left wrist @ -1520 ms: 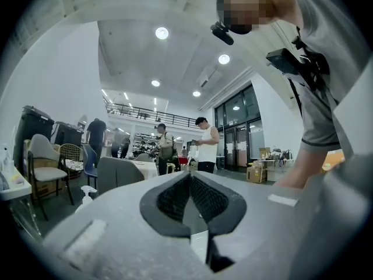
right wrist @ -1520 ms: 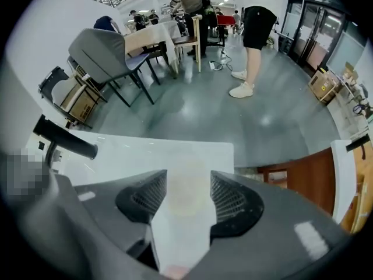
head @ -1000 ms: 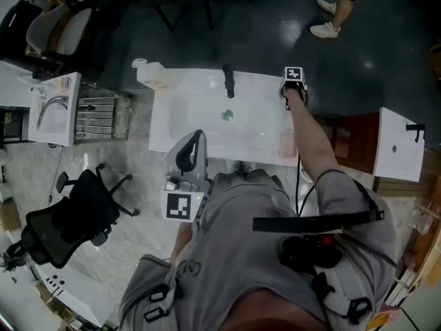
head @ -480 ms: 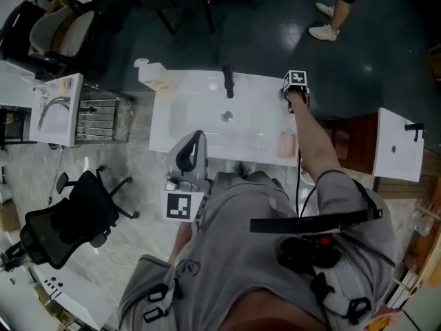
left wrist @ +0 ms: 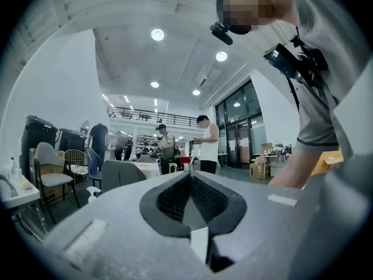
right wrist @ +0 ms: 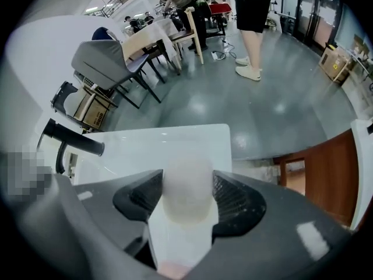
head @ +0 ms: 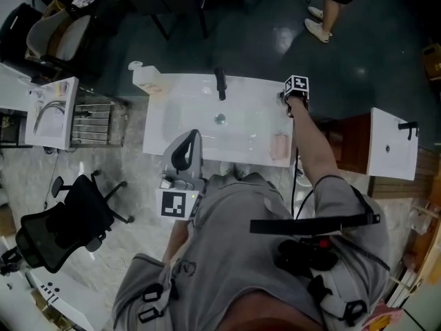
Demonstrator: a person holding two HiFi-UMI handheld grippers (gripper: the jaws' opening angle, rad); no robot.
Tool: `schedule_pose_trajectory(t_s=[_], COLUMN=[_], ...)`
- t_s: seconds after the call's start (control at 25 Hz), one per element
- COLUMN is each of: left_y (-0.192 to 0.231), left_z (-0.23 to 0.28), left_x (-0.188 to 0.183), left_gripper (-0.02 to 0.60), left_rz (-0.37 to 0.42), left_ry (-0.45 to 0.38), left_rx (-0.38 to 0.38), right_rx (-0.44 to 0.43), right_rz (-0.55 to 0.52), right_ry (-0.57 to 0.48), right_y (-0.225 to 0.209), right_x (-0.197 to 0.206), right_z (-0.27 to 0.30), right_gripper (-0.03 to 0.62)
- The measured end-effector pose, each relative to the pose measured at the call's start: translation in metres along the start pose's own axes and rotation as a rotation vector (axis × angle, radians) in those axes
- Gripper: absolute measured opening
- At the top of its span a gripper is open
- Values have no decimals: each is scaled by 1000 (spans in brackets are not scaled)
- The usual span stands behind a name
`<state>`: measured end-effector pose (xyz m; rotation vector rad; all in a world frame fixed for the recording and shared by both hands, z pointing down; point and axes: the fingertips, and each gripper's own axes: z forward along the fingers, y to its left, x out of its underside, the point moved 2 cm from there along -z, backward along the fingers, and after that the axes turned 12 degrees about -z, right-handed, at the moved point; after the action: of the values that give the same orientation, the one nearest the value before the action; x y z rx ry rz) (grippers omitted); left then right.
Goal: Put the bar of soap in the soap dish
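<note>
A white oval bar of soap (right wrist: pixel 186 179) sits between the black pads of my right gripper (right wrist: pixel 186 198), which press on it from both sides; the jaws have just been closing on it. In the head view that right gripper (head: pixel 295 89) is over the far right corner of the white sink counter (head: pixel 180 133), pointing steeply down, and the soap is hidden there. A pink soap dish (head: pixel 279 145) lies on the counter's right side, nearer to me than the gripper. My left gripper (head: pixel 186 150) hangs at the counter's near edge, shut and holding nothing (left wrist: pixel 191 182).
A black faucet (head: pixel 220 83) stands at the back of the basin, with a drain (head: pixel 219 119) in front of it. A small bottle (head: pixel 138 67) is at the counter's far left corner. A wooden cabinet (head: pixel 348 143) stands right of the sink, an office chair (head: pixel 65 226) on the left.
My right gripper has risen slightly at the sink's far right corner. The left gripper has kept its place at the near edge.
</note>
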<state>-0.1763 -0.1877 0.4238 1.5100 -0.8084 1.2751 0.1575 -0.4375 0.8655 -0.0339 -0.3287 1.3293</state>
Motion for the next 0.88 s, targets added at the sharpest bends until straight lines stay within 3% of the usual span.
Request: schedule_pose_trajectory(t_s=[0.2,0.44,0.6,0.88], left_y=[-6,-9,-5,-12], left_z=[3,9,12,25], left_x=[2,-5,6,-1], left_gripper=[0,0,0,0], left_rz=[3,2,-14,-15], left_ry=[26,-13,18,-14], left_rx=[9,39,39,73], right_rx=[-21,-41,-34,-59], right_rz=[-16,-44,-81,-58], right_ry=[-27,-71,-55,-51], right_y=[-1,4,5,4], right_x=[-7,-15,-11,-2], right_z=[-12,-28,-34,-33], right_gripper=[265,253,253,253])
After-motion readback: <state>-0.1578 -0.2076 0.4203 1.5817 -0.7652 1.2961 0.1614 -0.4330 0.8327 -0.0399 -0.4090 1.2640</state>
